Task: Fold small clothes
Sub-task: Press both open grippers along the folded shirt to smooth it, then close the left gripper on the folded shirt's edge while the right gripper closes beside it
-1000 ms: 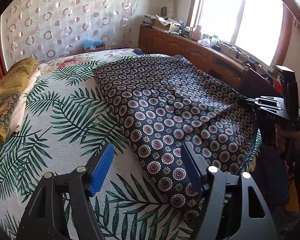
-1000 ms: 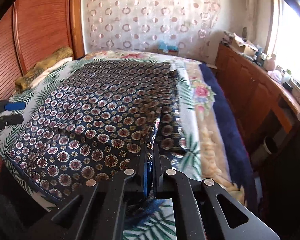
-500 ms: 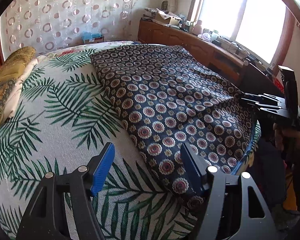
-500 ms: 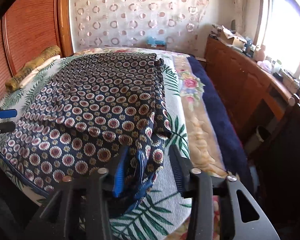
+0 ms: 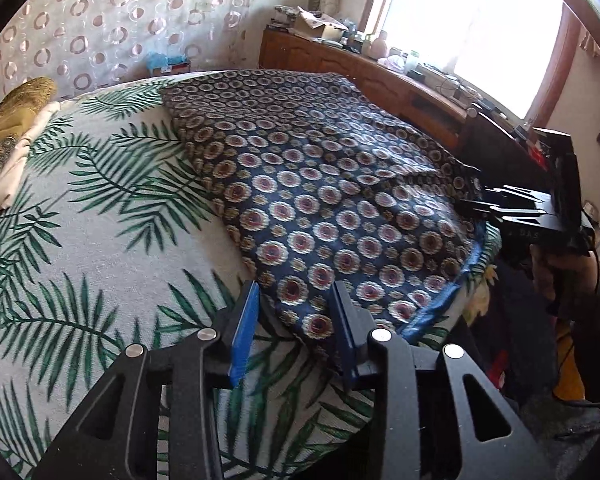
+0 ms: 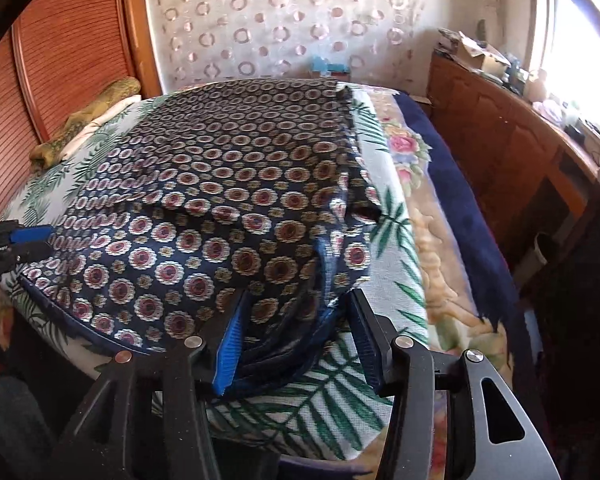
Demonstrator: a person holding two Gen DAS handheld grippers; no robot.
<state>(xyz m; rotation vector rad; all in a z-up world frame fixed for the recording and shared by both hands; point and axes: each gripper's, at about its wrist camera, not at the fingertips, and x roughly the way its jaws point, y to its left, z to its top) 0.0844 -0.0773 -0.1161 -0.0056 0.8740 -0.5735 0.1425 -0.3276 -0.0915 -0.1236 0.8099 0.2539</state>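
A dark navy garment [image 5: 320, 184] printed with round flower medallions lies spread on the palm-leaf bed cover [image 5: 100, 240]. My left gripper [image 5: 296, 292] straddles its near corner. Its jaws are closing, the cloth lies between them and the blue pads [image 5: 244, 328] still stand off it. In the right wrist view the garment [image 6: 220, 184] has a rumpled corner with a blue hem between the jaws of my right gripper [image 6: 298, 296]. Those jaws are opening and the pads are clear of the cloth. Each gripper shows in the other's view: the right gripper [image 5: 472, 204], the left gripper [image 6: 40, 240].
A gold-yellow folded cloth [image 5: 4, 136] lies at the bed's far left. A wooden cabinet [image 6: 500, 140] crowded with small items runs under the window. A slatted wooden door [image 6: 60, 60] stands behind the bed. A person's hand [image 5: 556, 276] holds the right gripper beyond the bed's edge.
The right gripper went from shut on a fold of the garment to open, and the fold dropped onto the bed. The left jaws narrowed and came in around the garment's near corner.
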